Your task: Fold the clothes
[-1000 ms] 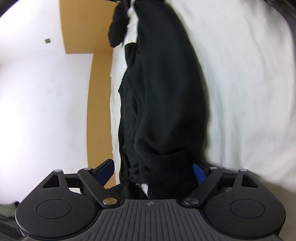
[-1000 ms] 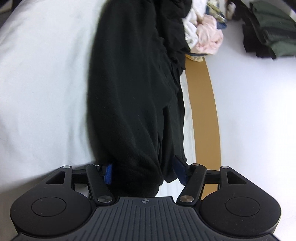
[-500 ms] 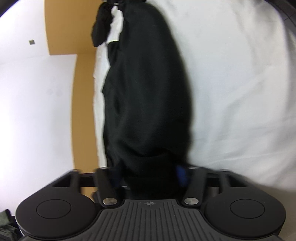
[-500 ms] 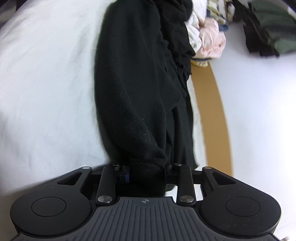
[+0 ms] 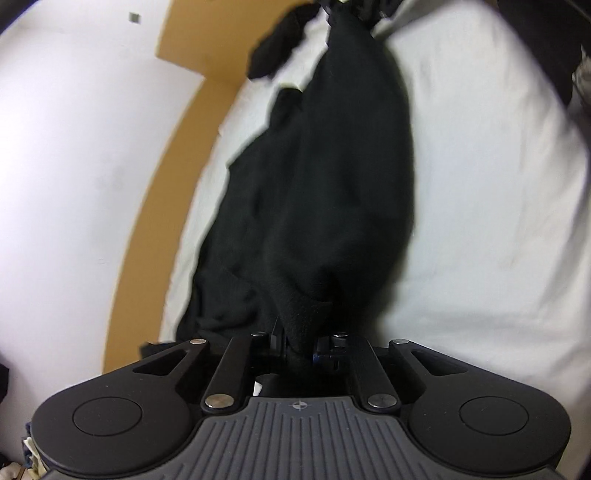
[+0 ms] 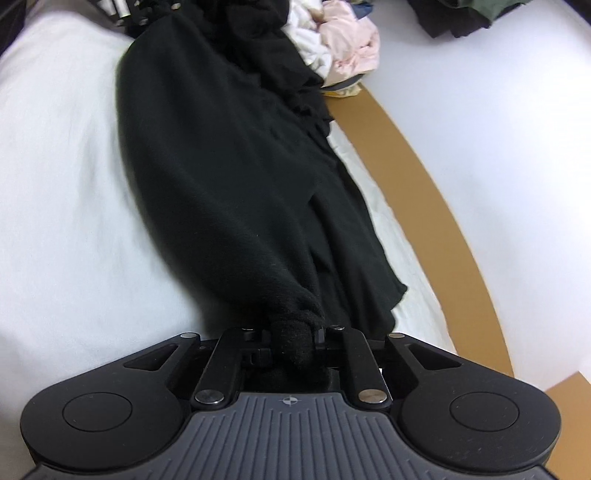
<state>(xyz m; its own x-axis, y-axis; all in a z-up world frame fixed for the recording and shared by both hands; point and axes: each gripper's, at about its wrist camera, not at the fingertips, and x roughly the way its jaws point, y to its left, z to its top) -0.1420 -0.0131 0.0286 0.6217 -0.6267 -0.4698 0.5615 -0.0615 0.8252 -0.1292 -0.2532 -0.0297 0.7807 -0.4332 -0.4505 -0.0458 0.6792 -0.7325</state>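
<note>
A long black fleece garment point(image 5: 332, 192) lies stretched along a white sheet point(image 5: 498, 221), near the sheet's edge. In the left wrist view my left gripper point(image 5: 299, 347) pinches one bunched end of it, its jaws closing tight on the cloth. The same black garment point(image 6: 221, 177) runs away from my right gripper point(image 6: 293, 343), whose jaws are closing on the other rolled end. Each far end reaches the top of the frame, where the other gripper's black frame shows dimly. A thinner black layer point(image 6: 351, 258) hangs out beside the fleece.
A tan band point(image 6: 424, 192) borders the white sheet point(image 6: 55, 184), with a pale surface beyond. A heap of pink and white clothes point(image 6: 347, 48) lies past the garment's far end. Dark green and black clothes point(image 6: 472, 14) sit at the top right.
Both pairs of jaws went from wide apart around the garment's ends to pinched on them. Both grippers rolled and rose a little, and the ends lifted with them.
</note>
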